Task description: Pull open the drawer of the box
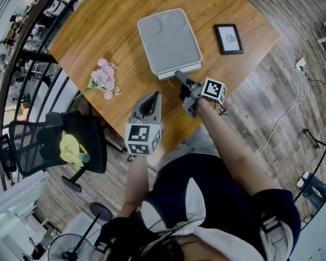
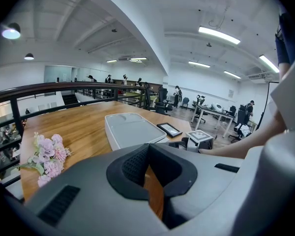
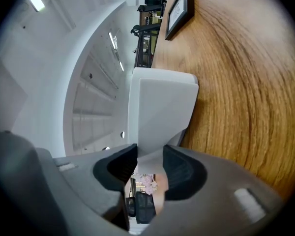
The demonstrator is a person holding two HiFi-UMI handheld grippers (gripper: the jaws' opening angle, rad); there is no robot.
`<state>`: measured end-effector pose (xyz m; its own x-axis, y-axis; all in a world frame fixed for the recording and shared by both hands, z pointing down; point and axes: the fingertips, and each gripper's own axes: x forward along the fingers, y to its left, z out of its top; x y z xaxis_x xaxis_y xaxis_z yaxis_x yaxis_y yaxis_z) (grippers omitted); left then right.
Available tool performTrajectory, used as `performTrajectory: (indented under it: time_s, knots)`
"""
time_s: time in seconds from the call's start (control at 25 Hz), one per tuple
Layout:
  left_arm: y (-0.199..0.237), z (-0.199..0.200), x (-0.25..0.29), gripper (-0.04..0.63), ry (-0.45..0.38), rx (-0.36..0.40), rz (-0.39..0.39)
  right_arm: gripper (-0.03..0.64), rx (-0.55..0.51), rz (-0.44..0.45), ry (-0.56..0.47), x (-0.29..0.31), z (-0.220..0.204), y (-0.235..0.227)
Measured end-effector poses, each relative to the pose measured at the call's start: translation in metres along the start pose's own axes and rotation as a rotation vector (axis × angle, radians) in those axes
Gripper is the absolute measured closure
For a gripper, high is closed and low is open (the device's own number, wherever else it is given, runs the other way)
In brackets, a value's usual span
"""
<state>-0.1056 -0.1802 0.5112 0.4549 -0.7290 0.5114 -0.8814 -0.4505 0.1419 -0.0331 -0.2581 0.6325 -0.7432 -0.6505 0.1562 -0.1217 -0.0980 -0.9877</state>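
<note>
Gripping the drawer tab (image 3: 160,112) with the right gripper (image 1: 179,75), clamped on both faces of it and rolled on edge, pinching from above and below. Belongs to the pale grey box (image 1: 168,39), lying flat on the wooden table (image 1: 114,31) with its drawer front turned toward the person, near the table edge, and seemingly not yet drawn out.

Pull straight back along the tabletop, kept level, without lifting or twisting, to avoid binding the drawer. Keep the pinch deep on the tab: looks thin and smooth, so likely to slip from a shallow hold. Watch for the whole box sliding instead of the drawer, unbraced as it stands. Could bring over the left gripper (image 1: 154,98), now closed on nothing and hovering off the near edge, apart from the box, and press down on the lid. Leave the picture frame (image 1: 229,38) and the pink flowers (image 1: 104,78) alone, both well clear of the pull.
</note>
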Motion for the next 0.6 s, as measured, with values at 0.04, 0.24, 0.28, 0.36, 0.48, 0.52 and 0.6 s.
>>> performTrajectory:
  time_s: [0.04,0.24,0.28,0.36,0.48,0.52,0.6]
  knots:
    - [0.000,0.000,-0.002,0.578,0.000,0.000,0.002,0.457,0.005,-0.002,0.000,-0.001,-0.001,0.000]
    - [0.001,0.000,-0.008,0.578,-0.002,0.001,0.008,0.459,0.006,0.002,-0.003,-0.004,-0.002,0.000]
    - [0.001,-0.001,-0.009,0.578,-0.002,0.002,0.009,0.459,0.002,0.006,-0.003,-0.004,-0.002,0.000]
    - [0.001,-0.002,-0.010,0.578,-0.001,0.002,0.010,0.459,-0.011,0.017,-0.001,-0.004,-0.002,0.001]
    - [0.000,-0.004,-0.011,0.578,-0.001,0.001,0.008,0.459,-0.019,0.022,0.003,-0.006,-0.003,0.000]
    - [-0.001,-0.004,-0.012,0.578,-0.001,0.001,0.008,0.459,-0.016,0.016,0.003,-0.007,-0.004,0.000]
    - [-0.002,-0.004,-0.012,0.578,-0.002,0.003,0.006,0.459,-0.006,0.000,0.003,-0.009,-0.005,0.000]
